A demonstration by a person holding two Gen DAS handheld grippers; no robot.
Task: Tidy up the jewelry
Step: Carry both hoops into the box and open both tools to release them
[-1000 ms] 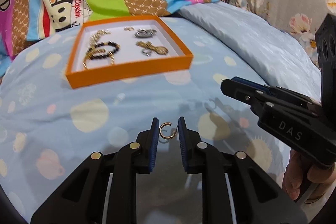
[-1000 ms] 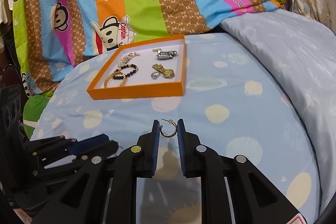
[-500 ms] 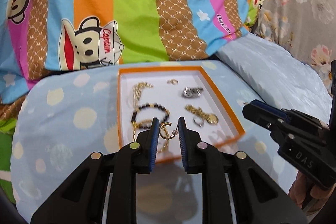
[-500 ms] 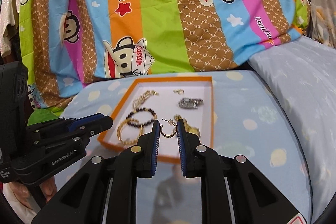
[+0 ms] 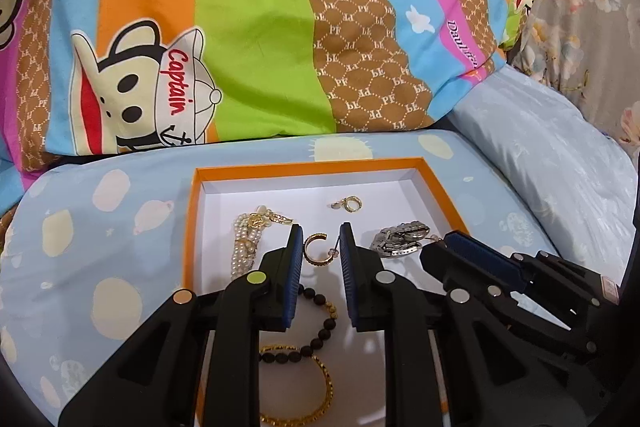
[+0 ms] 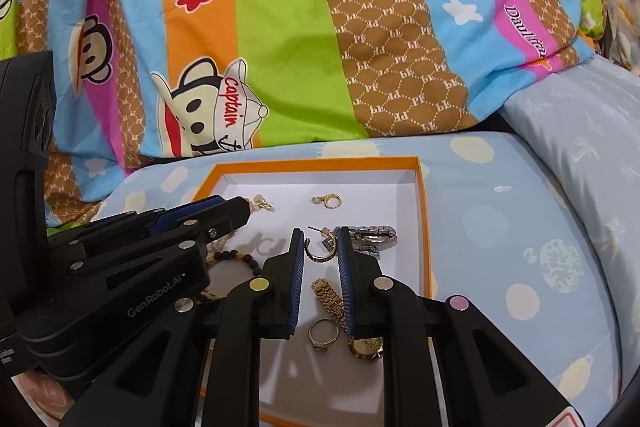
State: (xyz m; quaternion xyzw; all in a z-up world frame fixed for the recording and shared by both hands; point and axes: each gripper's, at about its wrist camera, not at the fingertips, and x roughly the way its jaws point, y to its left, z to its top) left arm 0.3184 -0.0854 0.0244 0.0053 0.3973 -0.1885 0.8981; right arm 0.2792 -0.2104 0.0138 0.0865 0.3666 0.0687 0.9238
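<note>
Left claw (image 5: 320, 247) angled downward, its blue-lined jaws nearly closed and pinching a small gold hoop earring (image 5: 315, 249) at the tips. Right claw (image 6: 318, 245) in a like pose, tilted down, jaws narrowed on a second gold hoop earring (image 6: 321, 246). The two claws lie side by side, close together, tips level. A fingertip (image 6: 40, 393) shows beneath the left claw's body, near left.

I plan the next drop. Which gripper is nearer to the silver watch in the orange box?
Right. The right gripper hangs directly beside the silver watch, holding a gold hoop earring. The left gripper hangs further left, over the middle of the orange box, holding another.
</note>
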